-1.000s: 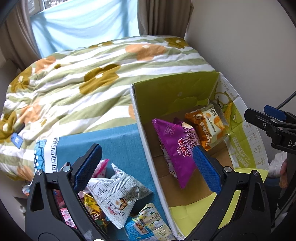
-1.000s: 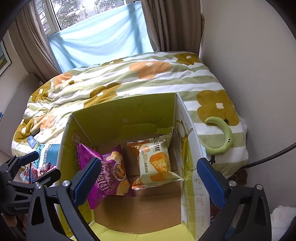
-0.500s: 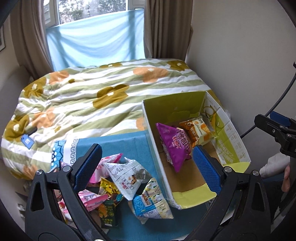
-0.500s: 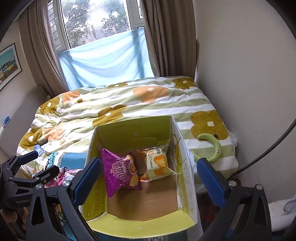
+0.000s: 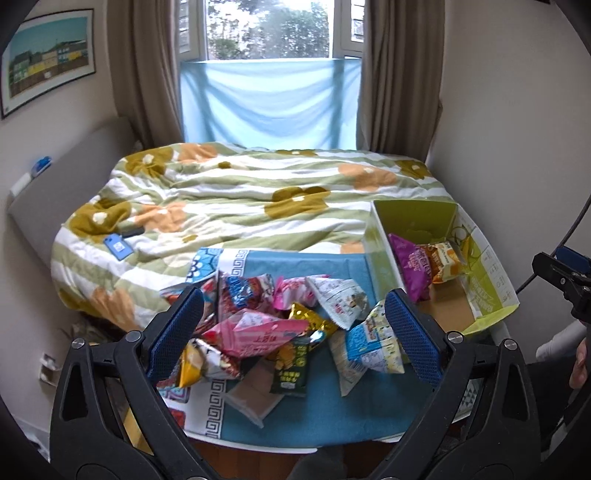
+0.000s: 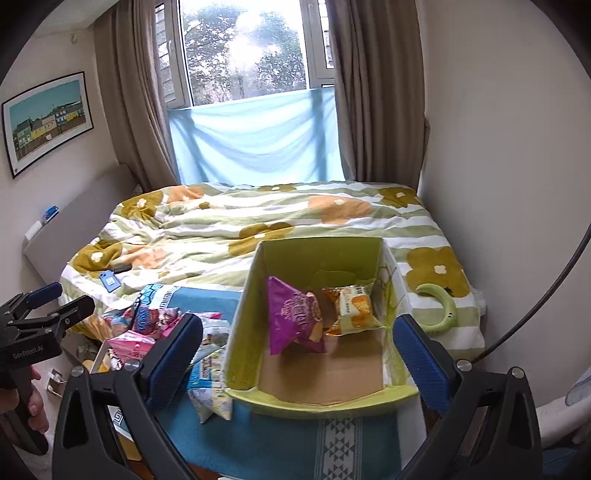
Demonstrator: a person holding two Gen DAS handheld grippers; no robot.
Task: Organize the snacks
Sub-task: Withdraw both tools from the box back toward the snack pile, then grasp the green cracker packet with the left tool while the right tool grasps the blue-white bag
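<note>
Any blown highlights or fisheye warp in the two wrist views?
Right wrist: the window is blown out to white at its centre and the curtains bow. Left wrist: window bright but the trees are readable; the picture frame curves near the edge. The snack pile is evenly lit, no glare.

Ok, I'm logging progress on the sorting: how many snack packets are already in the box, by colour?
Purple packet: 1
Orange packet: 1
Total in the cardboard box: 2
The pile outside is not counted.

Left hand-held gripper (image 5: 291,326), right hand-held gripper (image 6: 297,349): both agape, empty.
</note>
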